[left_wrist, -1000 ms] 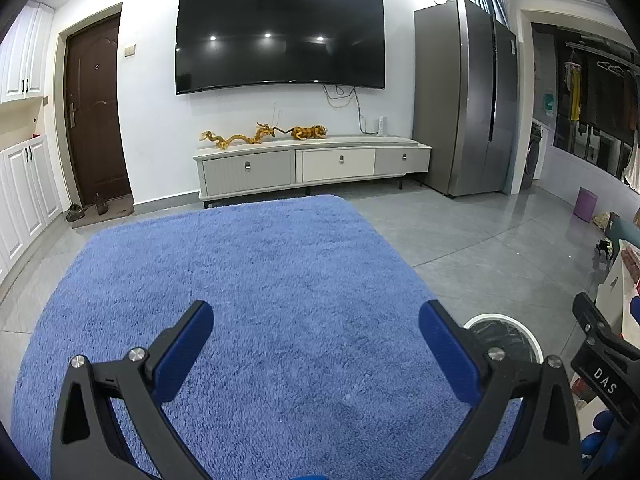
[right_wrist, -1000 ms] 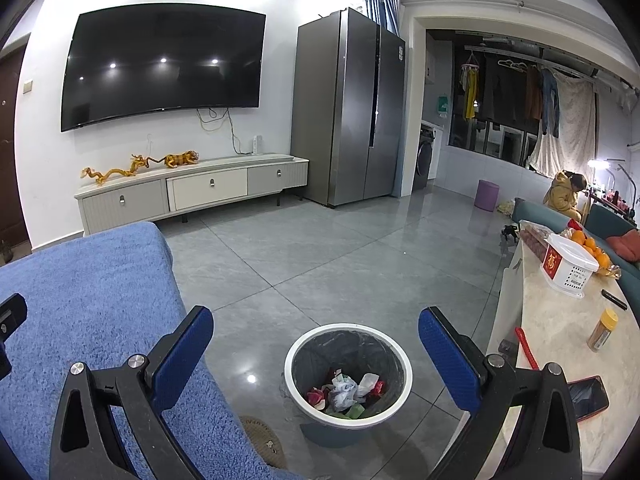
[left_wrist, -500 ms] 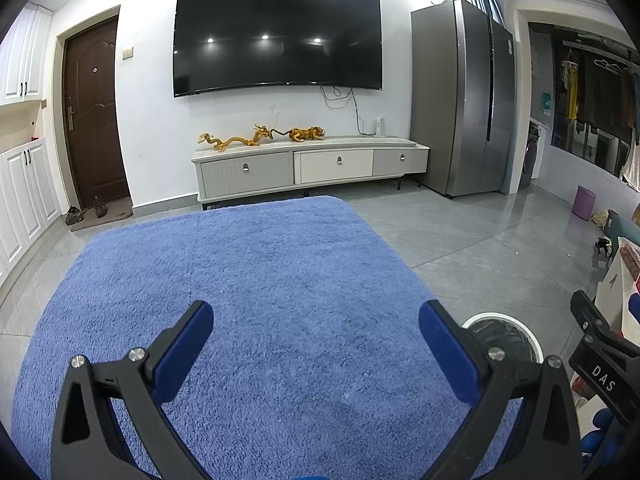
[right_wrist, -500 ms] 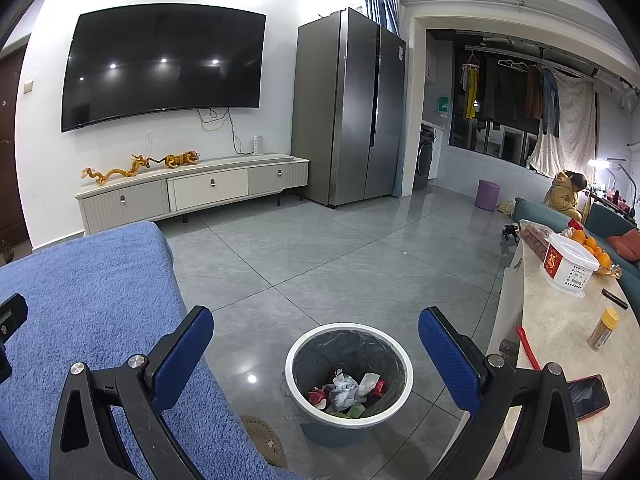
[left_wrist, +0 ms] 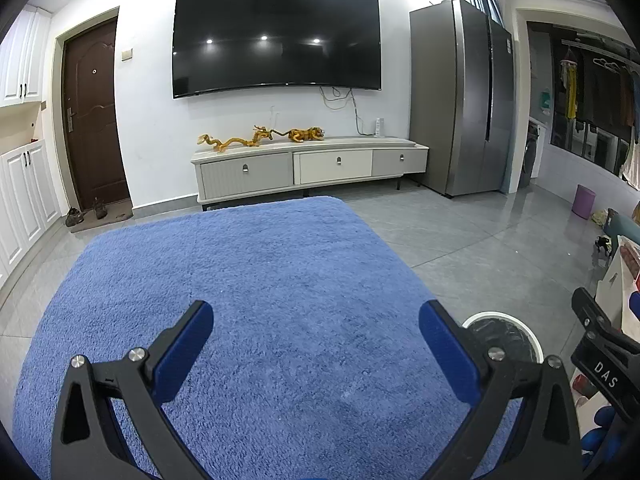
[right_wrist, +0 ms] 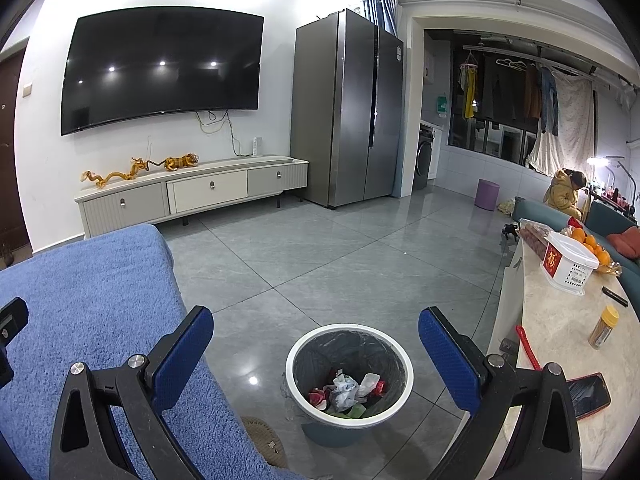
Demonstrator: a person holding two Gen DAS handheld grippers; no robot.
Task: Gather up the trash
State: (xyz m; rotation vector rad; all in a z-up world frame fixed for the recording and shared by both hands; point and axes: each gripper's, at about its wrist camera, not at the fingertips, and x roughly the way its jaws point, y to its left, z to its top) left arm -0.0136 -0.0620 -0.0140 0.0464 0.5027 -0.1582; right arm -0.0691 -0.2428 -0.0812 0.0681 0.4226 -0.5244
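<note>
A round trash bin (right_wrist: 394,384) with a white rim and black liner stands on the grey floor. Crumpled trash (right_wrist: 346,390) of white, red and green scraps lies inside it. My right gripper (right_wrist: 316,348) is open and empty, held above the bin. My left gripper (left_wrist: 316,350) is open and empty over the blue rug (left_wrist: 260,280). The bin's rim also shows in the left wrist view (left_wrist: 504,318), behind the right finger.
A marble table (right_wrist: 560,332) at the right holds a phone (right_wrist: 588,394), a red stick (right_wrist: 528,346), a small bottle (right_wrist: 604,328) and a white basket (right_wrist: 568,266). A TV cabinet (left_wrist: 312,170), a fridge (left_wrist: 460,96) and a door (left_wrist: 94,120) line the far wall.
</note>
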